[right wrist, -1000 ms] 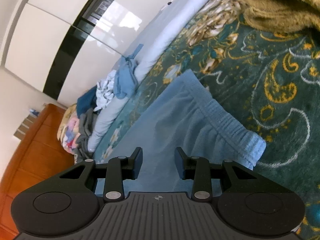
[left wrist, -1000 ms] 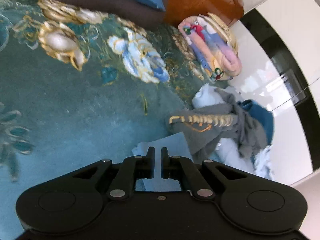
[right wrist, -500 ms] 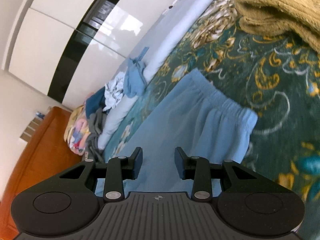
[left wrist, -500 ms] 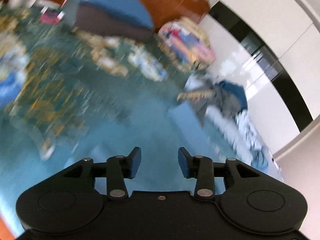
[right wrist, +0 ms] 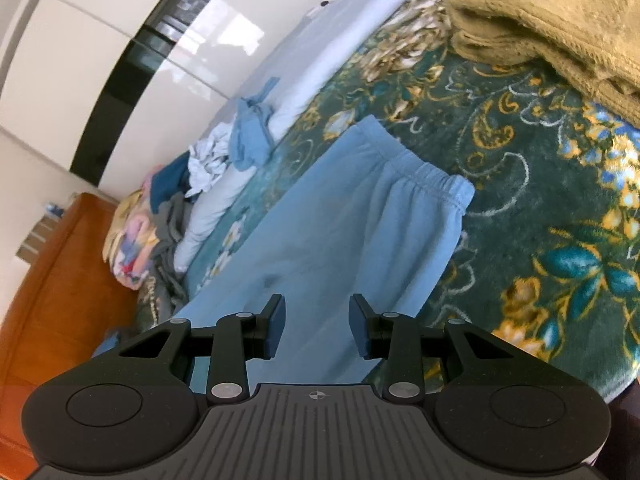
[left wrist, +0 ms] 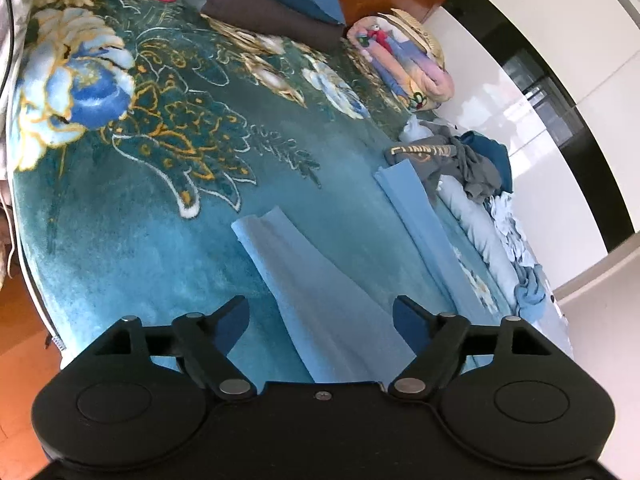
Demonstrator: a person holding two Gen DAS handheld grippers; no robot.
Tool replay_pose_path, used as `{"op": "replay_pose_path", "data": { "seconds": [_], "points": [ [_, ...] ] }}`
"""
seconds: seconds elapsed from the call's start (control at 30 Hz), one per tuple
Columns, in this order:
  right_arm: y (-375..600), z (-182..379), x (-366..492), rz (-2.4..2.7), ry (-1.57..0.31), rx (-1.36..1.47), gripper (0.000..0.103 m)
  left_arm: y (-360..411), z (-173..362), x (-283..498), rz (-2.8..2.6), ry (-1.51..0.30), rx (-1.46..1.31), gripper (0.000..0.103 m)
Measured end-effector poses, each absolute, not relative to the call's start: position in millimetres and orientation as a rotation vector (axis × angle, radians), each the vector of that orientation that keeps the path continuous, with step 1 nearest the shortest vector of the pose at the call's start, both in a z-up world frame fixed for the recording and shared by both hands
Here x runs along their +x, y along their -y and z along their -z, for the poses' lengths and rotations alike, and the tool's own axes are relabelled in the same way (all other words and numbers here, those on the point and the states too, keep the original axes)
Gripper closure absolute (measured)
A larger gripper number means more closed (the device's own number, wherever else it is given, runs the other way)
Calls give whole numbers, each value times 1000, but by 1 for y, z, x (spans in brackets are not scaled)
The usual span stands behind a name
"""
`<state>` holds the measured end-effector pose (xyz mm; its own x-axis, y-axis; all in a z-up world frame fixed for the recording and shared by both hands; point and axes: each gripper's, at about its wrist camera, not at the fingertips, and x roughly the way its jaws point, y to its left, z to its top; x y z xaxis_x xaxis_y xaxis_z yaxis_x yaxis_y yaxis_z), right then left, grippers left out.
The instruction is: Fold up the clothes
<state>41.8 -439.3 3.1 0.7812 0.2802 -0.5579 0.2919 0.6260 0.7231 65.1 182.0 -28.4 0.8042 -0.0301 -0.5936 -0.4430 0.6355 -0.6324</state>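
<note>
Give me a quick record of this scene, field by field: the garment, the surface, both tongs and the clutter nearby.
garment: light blue sweatpants, spread flat, legs apart
surface: teal floral blanket
left tongs: jaws opening, nothing gripped, above one leg
right tongs: open, empty, above the pants
clutter: grey crumpled garment; rolled multicoloured blanket; tan fuzzy blanket

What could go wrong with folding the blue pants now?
1. The pant legs lie spread apart on the blanket, so a fold might come out crooked unless they are lined up first.
2. The left hand-held gripper is opening and pinches nothing, and the right hand-held gripper is also off the cloth, so a careless grab could bunch the pants.
3. The clothes pile sits near one leg and might get snagged.
</note>
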Motion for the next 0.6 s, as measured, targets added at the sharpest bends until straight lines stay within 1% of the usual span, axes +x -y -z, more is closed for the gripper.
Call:
{"op": "replay_pose_path", "data": {
  "seconds": [0.03, 0.07, 0.1, 0.2, 0.23, 0.27, 0.33, 0.37, 0.4, 0.43, 0.5, 0.6],
  "points": [
    [438, -5, 40, 5, -699, 910, 67, -180, 29, 64, -251, -606, -864, 12],
    [436, -7, 38, 2, -697, 906, 65, -178, 30, 62, -259, -608, -875, 7],
    [435, -8, 36, 0, -695, 902, 58, -176, 31, 61, -271, -610, -882, 3],
    [433, -14, 30, 2, -686, 886, 55, -170, 28, 57, -357, -596, -825, 2],
    [433, -16, 28, 3, -681, 881, 47, -169, 27, 57, -367, -597, -807, 2],
    [433, -17, 26, 3, -672, 879, 43, -168, 27, 56, -363, -597, -799, 2],
    [434, -20, 21, 4, -652, 873, 30, -167, 27, 55, -339, -582, -803, 2],
    [434, -21, 19, 6, -641, 868, 27, -167, 27, 54, -332, -575, -803, 2],
    [434, -22, 17, 8, -630, 863, 18, -166, 27, 55, -332, -574, -794, 2],
    [434, -23, 15, 9, -617, 857, 7, -165, 27, 55, -330, -574, -784, 2],
    [434, -24, 12, -1, -583, 844, 0, -163, 28, 56, -293, -570, -767, 2],
    [432, -27, 11, -16, -552, 796, 0, -156, 24, 53, -250, -510, -720, 2]
  ]
}}
